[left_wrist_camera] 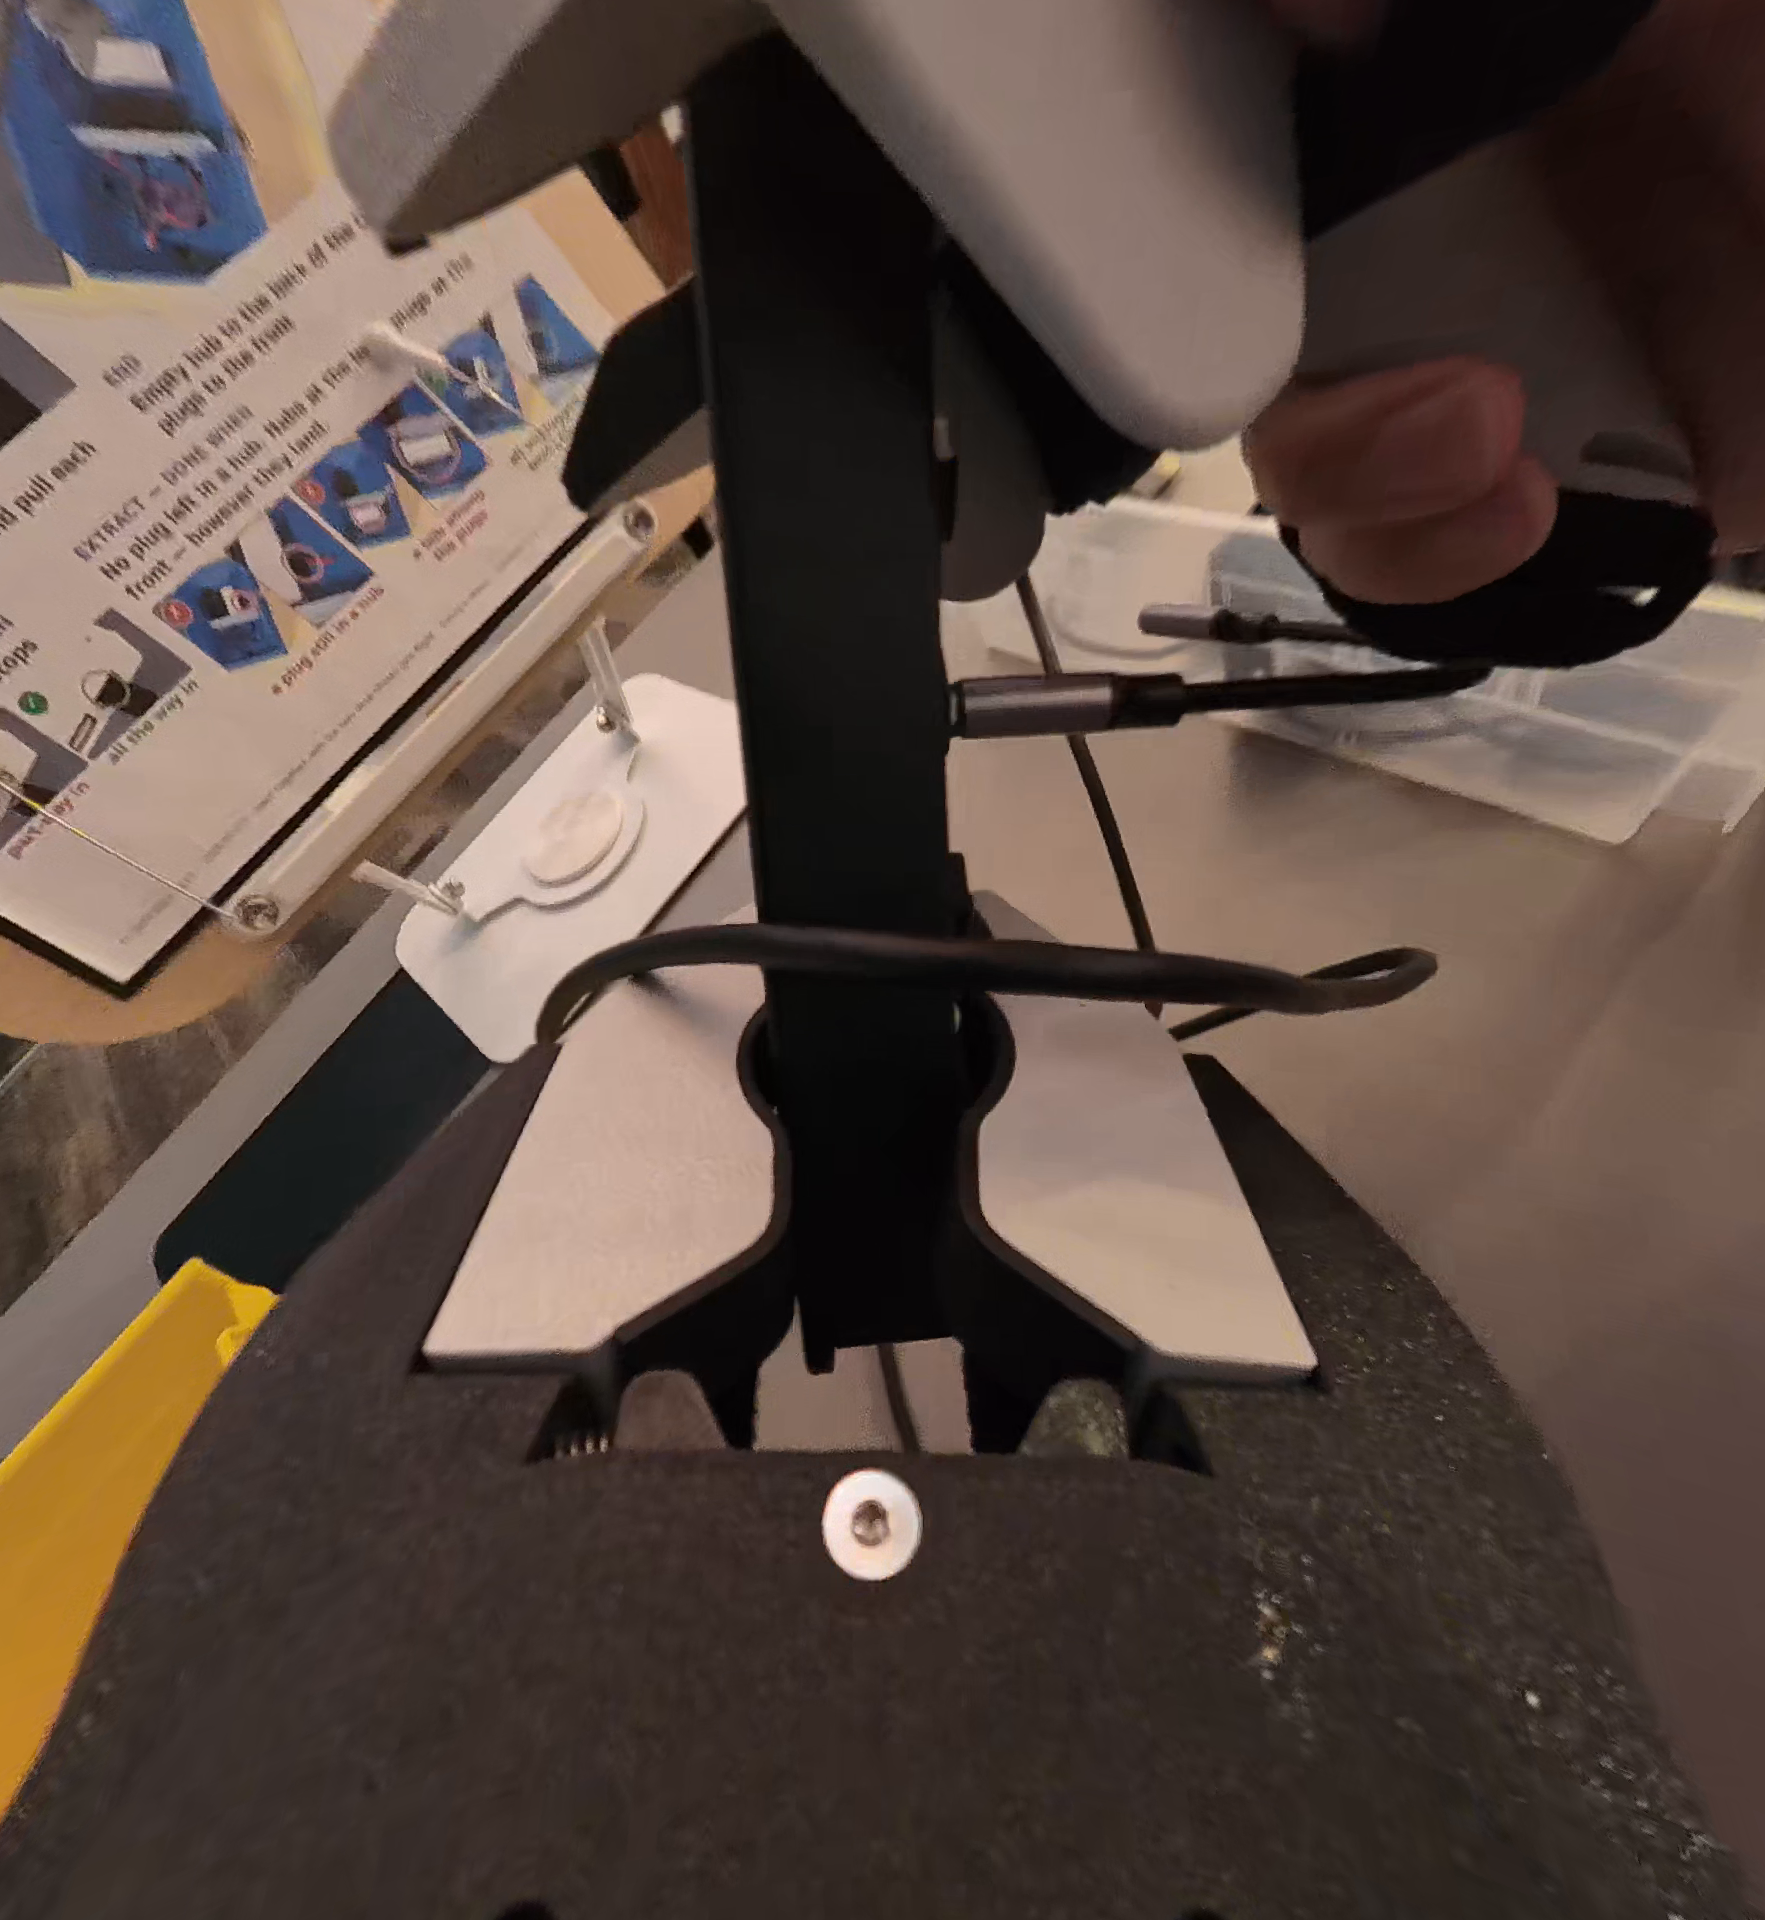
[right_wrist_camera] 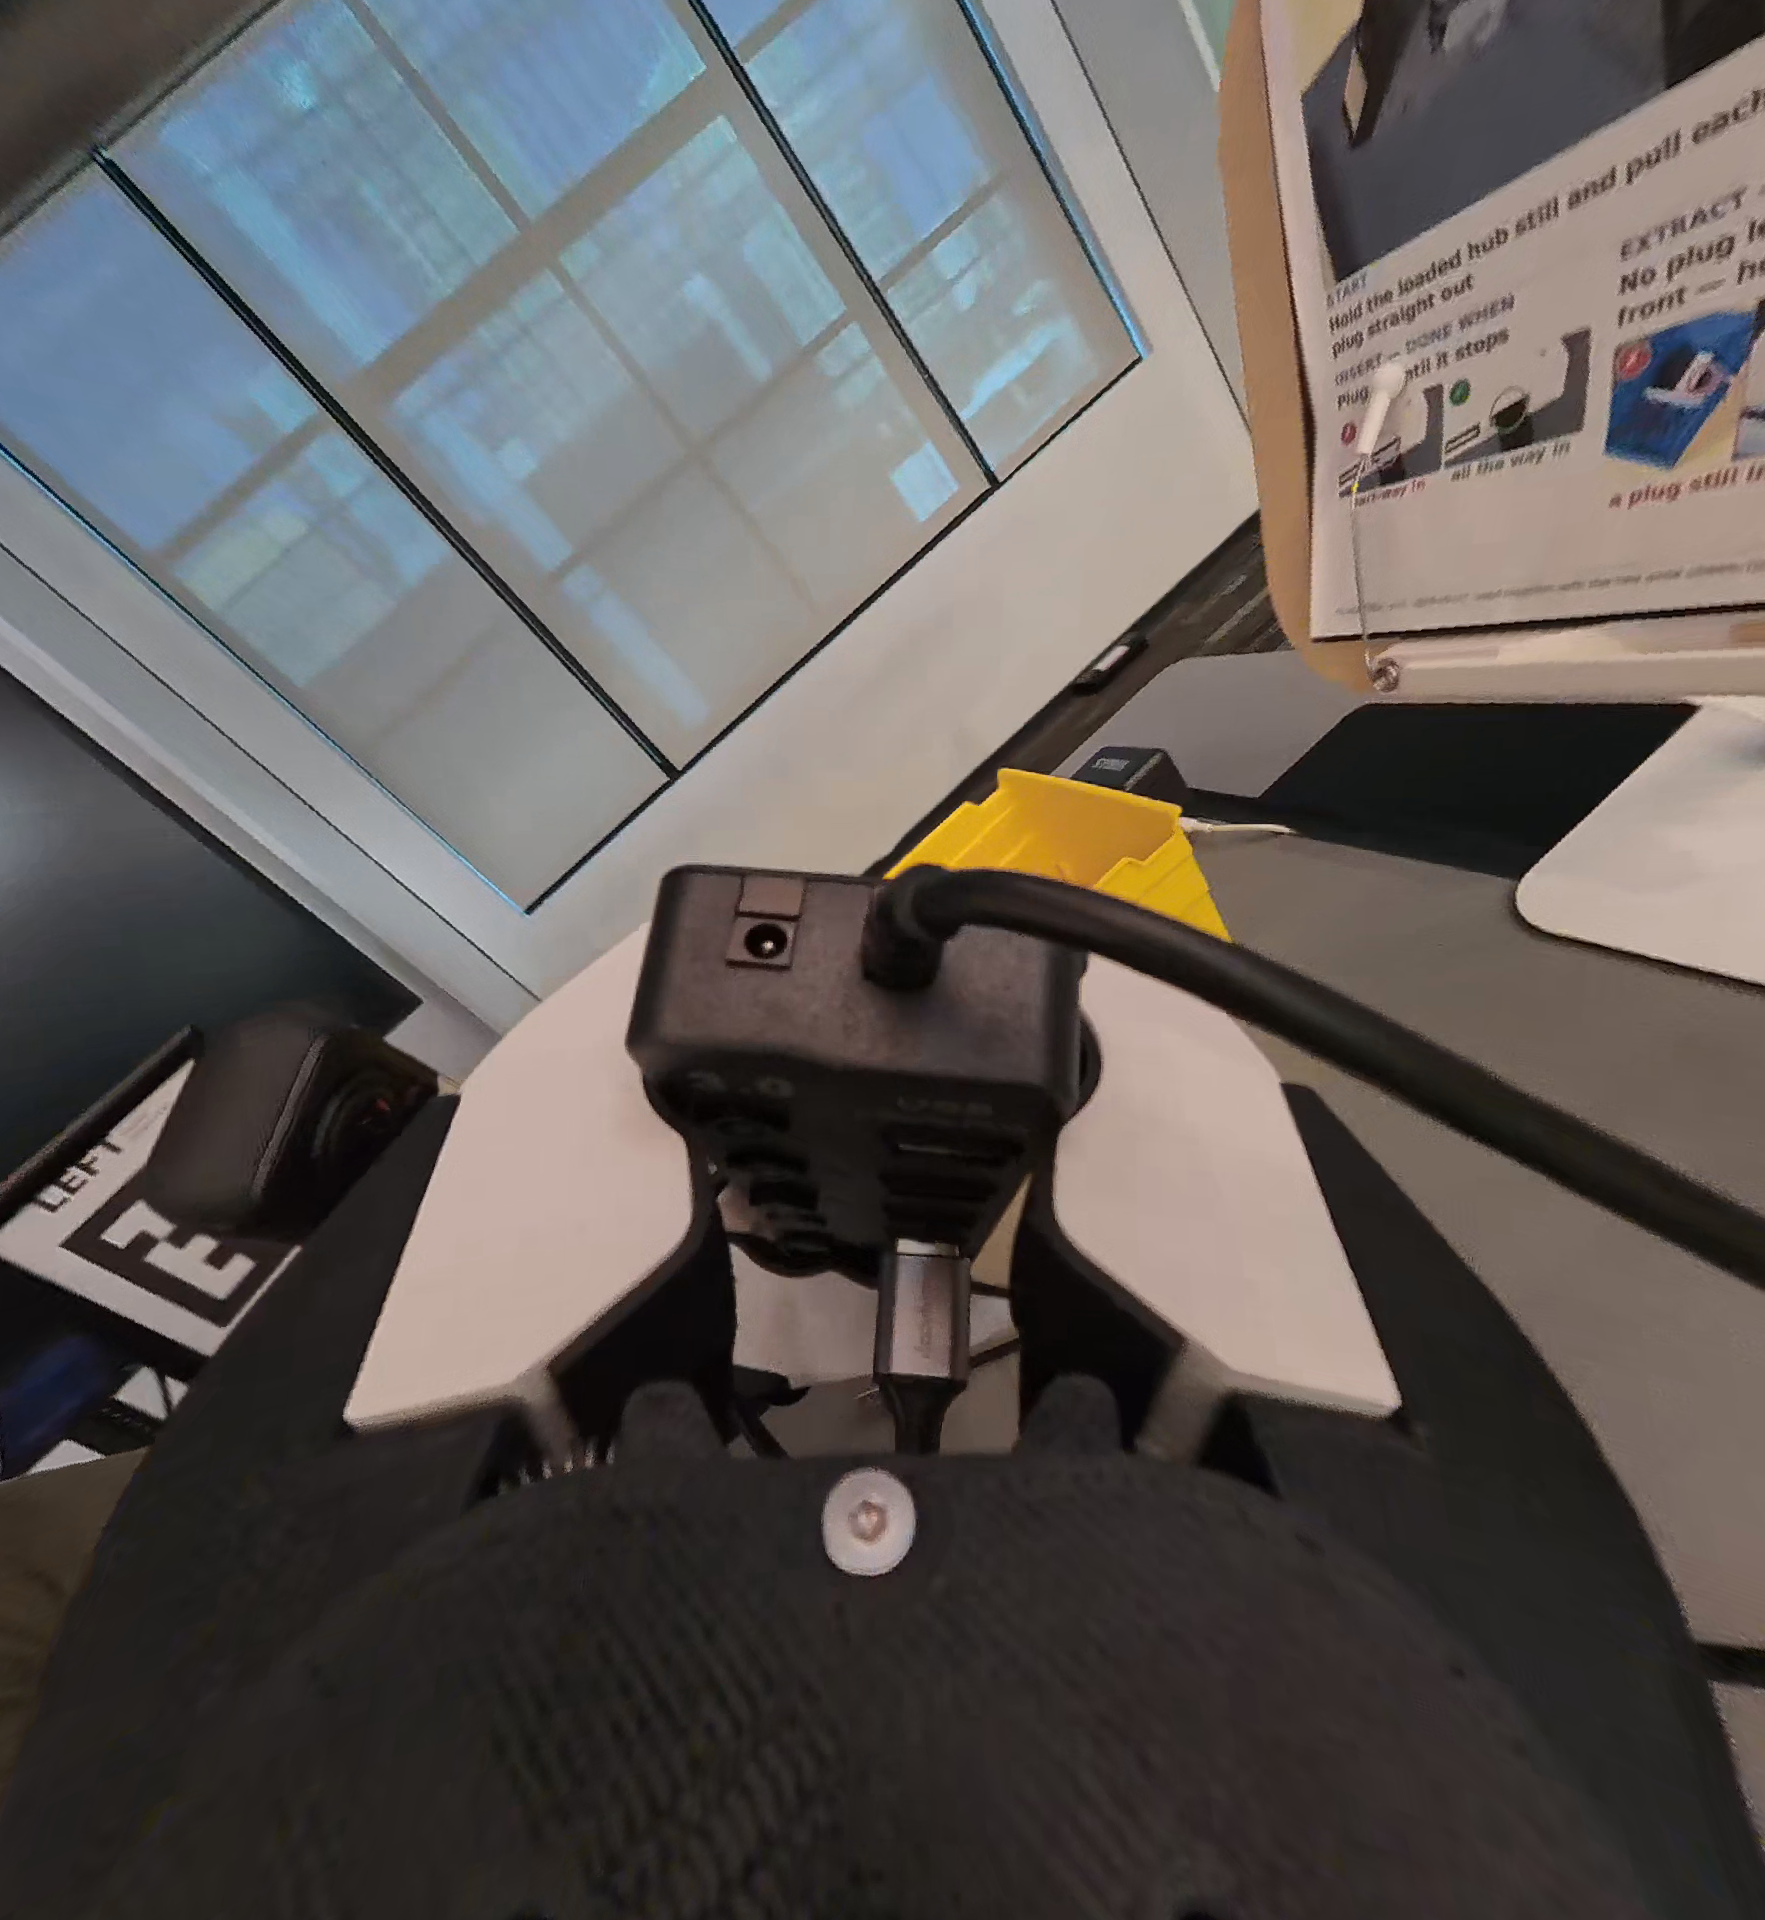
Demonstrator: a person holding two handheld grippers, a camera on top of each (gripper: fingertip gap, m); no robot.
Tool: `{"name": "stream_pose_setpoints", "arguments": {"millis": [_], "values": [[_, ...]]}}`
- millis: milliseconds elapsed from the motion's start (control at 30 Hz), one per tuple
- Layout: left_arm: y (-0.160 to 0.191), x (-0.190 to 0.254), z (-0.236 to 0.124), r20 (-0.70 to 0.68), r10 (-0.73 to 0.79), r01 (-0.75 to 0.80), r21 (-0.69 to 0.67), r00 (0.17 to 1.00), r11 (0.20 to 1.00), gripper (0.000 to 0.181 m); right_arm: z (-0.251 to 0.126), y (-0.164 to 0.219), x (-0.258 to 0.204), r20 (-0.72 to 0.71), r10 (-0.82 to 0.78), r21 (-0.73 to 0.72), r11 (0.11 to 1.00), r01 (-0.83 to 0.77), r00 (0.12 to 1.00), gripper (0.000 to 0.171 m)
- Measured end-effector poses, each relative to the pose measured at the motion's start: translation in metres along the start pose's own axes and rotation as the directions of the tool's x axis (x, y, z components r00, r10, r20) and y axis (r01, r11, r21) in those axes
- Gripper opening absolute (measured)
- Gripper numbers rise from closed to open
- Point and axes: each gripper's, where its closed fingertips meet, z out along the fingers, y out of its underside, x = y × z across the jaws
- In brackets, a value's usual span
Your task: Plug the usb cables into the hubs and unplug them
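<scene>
A long black USB hub stands upright between my left gripper's fingers, which are shut on its lower end. A grey USB plug sits in the hub's right face, and its cable runs off to the right. A second grey plug shows just above it, free of the hub. The right gripper's grey body and a person's hand fill the top. In the right wrist view my right gripper has its fingers against both sides of the hub. The plugged-in plug lies untouched in the gap between them.
The hub's thick black cable runs right and loops over the table. An instruction sheet on a stand with a white base stands at the left. A yellow bin and a clear plastic box lie nearby. The tips of one gripper are about 9 cm away from the tips of the other.
</scene>
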Motion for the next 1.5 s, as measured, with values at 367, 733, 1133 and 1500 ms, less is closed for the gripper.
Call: {"name": "stream_pose_setpoints", "arguments": {"millis": [367,733,1133,1500], "values": [[0.013,0.001,0.01,-0.023,-0.045,0.044,-0.029,0.999,0.999,0.033,0.002,0.001,-0.008,-0.07,-0.148,0.017,0.989,0.149,0.987,0.065],[0.028,0.005,0.006,-0.111,-0.04,0.023,-0.152,0.993,0.988,0.039,-0.004,-0.009,-0.012,-0.109,-0.238,0.045,0.969,0.244,0.965,0.064],[0.075,-0.005,-0.02,-0.175,0.031,-0.11,-0.461,0.984,0.881,0.037,-0.03,-0.037,0.0,-0.171,-0.261,0.073,0.958,0.276,0.95,0.065],[0.005,-0.013,-0.04,-0.184,-0.058,0.037,-0.116,0.981,0.993,0.06,-0.024,-0.029,0.002,-0.16,-0.25,0.029,0.966,0.257,0.955,0.065]]}}
